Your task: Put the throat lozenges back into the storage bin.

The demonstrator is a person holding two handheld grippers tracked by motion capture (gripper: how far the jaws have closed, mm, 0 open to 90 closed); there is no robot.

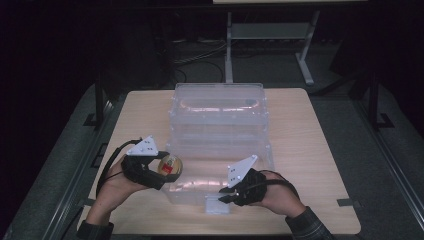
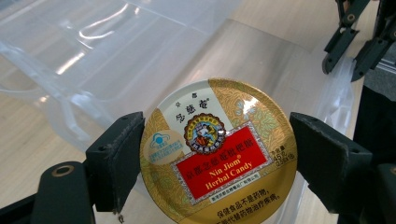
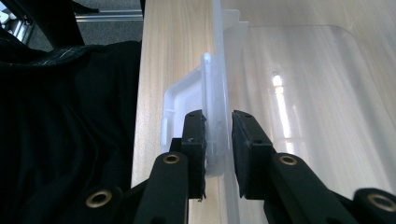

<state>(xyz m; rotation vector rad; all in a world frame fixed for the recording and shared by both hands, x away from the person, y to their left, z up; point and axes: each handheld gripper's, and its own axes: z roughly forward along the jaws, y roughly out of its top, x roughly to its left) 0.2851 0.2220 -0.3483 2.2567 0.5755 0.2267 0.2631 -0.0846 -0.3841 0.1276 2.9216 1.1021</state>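
Observation:
A round gold tin [image 2: 219,154] with a red "Nin Jiom Herbal Candy" label sits flat between the jaws of my left gripper [image 2: 217,161], which is shut on its rim. In the high view that gripper [image 1: 165,174] holds the tin [image 1: 170,164] at the left front corner of a clear plastic box [image 1: 220,150]. My right gripper [image 3: 218,140] is shut on the box's front wall [image 3: 217,79], beside its white latch [image 3: 180,102]. From above, the right gripper [image 1: 226,192] is at the box's near edge, by the latch [image 1: 217,205].
The box's clear lid [image 1: 218,102] lies open behind it, towards the table's far edge. The wooden table [image 1: 310,150] has bare wood on either side of the box. A dark sleeve [image 3: 60,130] lies left of the right gripper's jaws. A metal frame [image 1: 230,45] stands beyond the table.

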